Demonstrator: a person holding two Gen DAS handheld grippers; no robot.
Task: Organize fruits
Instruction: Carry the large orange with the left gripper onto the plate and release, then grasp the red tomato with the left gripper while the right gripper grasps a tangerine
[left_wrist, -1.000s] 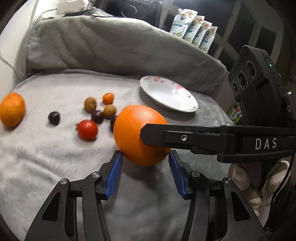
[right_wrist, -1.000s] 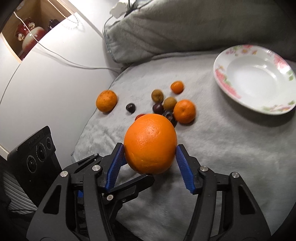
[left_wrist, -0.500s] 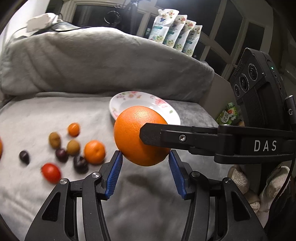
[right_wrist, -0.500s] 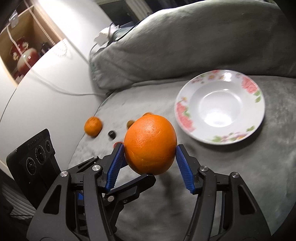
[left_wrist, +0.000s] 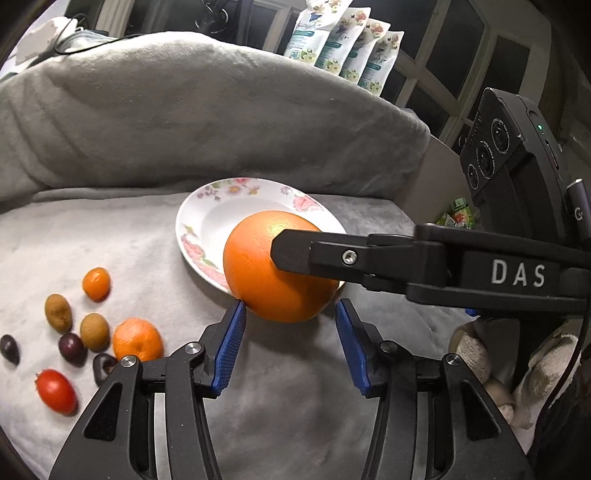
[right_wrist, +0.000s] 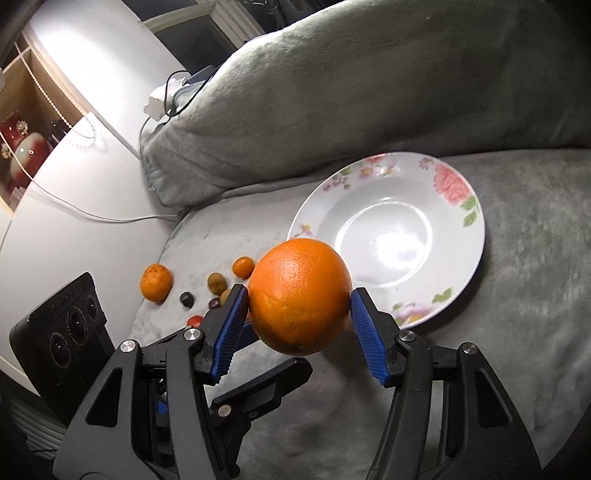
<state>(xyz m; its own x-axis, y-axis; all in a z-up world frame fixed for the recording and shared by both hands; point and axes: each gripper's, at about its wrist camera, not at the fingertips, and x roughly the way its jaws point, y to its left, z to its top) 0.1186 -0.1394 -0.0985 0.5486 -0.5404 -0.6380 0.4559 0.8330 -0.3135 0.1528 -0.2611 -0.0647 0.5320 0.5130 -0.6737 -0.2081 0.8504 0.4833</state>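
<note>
Moved since the earlier frames: both grippers and the orange between them, carried from above the loose fruit toward the plate, which now sits larger and closer in both wrist views.

Nearest: left gripper (left_wrist: 288, 343), jaws part open, blue pads flanking the underside of the orange (left_wrist: 277, 266); firm contact on that side cannot be told. Right gripper (right_wrist: 297, 326), pads pressed to either flank of the orange (right_wrist: 300, 295), which hangs clear of the blanket. Both tools point steeply downward, crossing at near right angles.

Beyond: floral plate (right_wrist: 476, 236), bare, on the grey blanket (right_wrist: 535, 295), just past the fruit.

Further left: small fruits (left_wrist: 94, 330) scattered on the blanket, a tomato (left_wrist: 56, 390) among them.

Step, as judged: transport of the orange to the plate, nearly over the rim. Next move calls for carrying it over the dish centre, lowering, then parting the pads gently so it does not roll.
</note>
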